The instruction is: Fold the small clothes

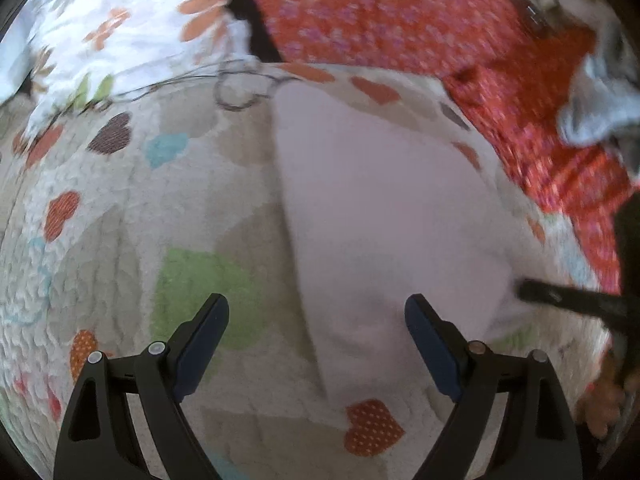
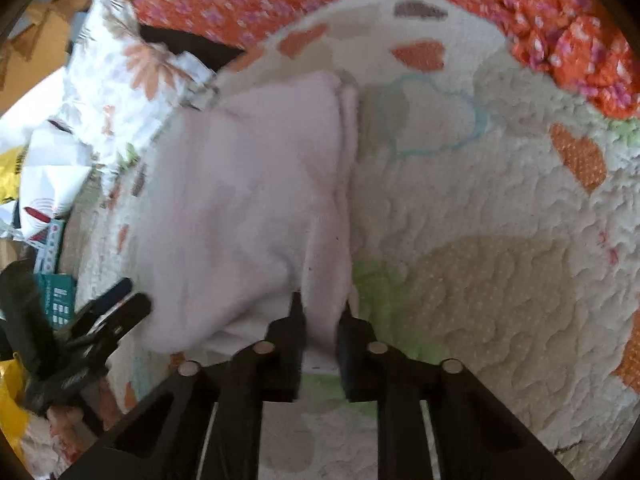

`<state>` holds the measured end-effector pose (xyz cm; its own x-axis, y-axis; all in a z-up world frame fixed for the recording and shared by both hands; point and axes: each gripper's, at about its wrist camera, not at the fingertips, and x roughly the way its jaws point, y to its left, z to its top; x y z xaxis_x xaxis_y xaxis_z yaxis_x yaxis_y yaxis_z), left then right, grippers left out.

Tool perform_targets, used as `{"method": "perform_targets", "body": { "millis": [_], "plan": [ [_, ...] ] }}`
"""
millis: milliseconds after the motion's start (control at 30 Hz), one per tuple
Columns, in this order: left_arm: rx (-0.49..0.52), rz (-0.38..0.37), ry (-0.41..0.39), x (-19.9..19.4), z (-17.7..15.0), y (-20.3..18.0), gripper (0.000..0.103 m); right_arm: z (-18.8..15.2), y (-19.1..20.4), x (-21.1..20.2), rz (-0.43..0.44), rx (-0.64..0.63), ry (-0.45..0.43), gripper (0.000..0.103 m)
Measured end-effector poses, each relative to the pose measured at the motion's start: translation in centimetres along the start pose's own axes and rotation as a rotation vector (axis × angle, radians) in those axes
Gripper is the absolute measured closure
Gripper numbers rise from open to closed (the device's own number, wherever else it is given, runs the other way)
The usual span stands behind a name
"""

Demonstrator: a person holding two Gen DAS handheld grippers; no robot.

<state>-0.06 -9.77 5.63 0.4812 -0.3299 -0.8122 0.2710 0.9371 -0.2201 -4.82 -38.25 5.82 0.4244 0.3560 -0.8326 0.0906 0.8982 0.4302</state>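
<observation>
The pale pink, soft fleece garment (image 2: 248, 200) lies on the heart-patterned quilted bed cover (image 2: 480, 280). The right hand-held gripper (image 2: 320, 312) pinches its near edge; the left hand-held gripper (image 1: 316, 320) hovers spread, empty. A thin pinch may slip, spoiling the fold.

A white quilt (image 1: 120, 208) patterned with coloured hearts covers the bed. Along the quilt's far edge lies a red cloth (image 1: 380, 12) with pink dots, and beside that cloth a white pillow (image 1: 132, 28) with orange flowers. Soft daylight falls on the quilt.
</observation>
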Motion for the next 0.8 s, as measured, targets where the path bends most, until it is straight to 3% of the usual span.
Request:
{"method": "perform_targets", "body": {
  "millis": [100, 133, 233, 300, 367, 433, 467, 533, 567, 600, 800],
  "plan": [
    [-0.065, 0.017, -0.025, -0.7, 0.6, 1.6, 0.014, -0.4, -0.2, -2.7, 0.156, 0.035, 0.001, 0.092],
    [-0.073, 0.025, -0.027, -0.7, 0.7, 1.9, 0.014, -0.6, -0.2, -3.3, 0.161, 0.025, 0.003, 0.092],
    [-0.053, 0.045, -0.016, -0.2, 0.8, 1.6, 0.014, -1.3, -0.7, -3.1, 0.033, -0.008, 0.049, 0.093],
    [-0.019, 0.062, 0.002, 0.4, 0.6, 0.9, 0.014, -1.6, -1.5, -1.2, -0.100, -0.024, 0.118, 0.093],
    [0.034, 0.091, 0.040, 1.6, 0.0, 0.1, 0.014, -1.7, -1.7, -0.5, -0.124, -0.025, 0.155, 0.092],
    [0.062, 0.113, 0.085, 2.7, -0.4, -0.2, 0.014, -1.2, -1.0, -1.1, -0.147, -0.053, 0.133, 0.092],
    [0.049, 0.106, 0.084, 2.7, -0.5, -0.1, 0.014, -0.9, -0.5, -1.6, -0.162, -0.065, 0.105, 0.087],
    [0.004, 0.066, 0.080, 2.5, 0.0, 0.6, 0.014, -0.1, -0.2, -2.8, -0.168, -0.060, 0.040, 0.065],
    [-0.020, 0.042, 0.072, 2.3, 0.2, 1.0, 0.014, 0.3, -0.3, -3.3, -0.155, -0.042, 0.004, 0.049],
    [-0.048, 0.023, 0.063, 2.2, 0.5, 1.5, 0.014, 0.8, -0.7, -3.5, -0.137, -0.015, -0.034, 0.043],
    [-0.163, -0.075, 0.024, 3.5, 2.3, 3.1, 0.013, 3.8, -3.2, -1.0, -0.060, 0.097, -0.088, 0.038]
  ]
}}
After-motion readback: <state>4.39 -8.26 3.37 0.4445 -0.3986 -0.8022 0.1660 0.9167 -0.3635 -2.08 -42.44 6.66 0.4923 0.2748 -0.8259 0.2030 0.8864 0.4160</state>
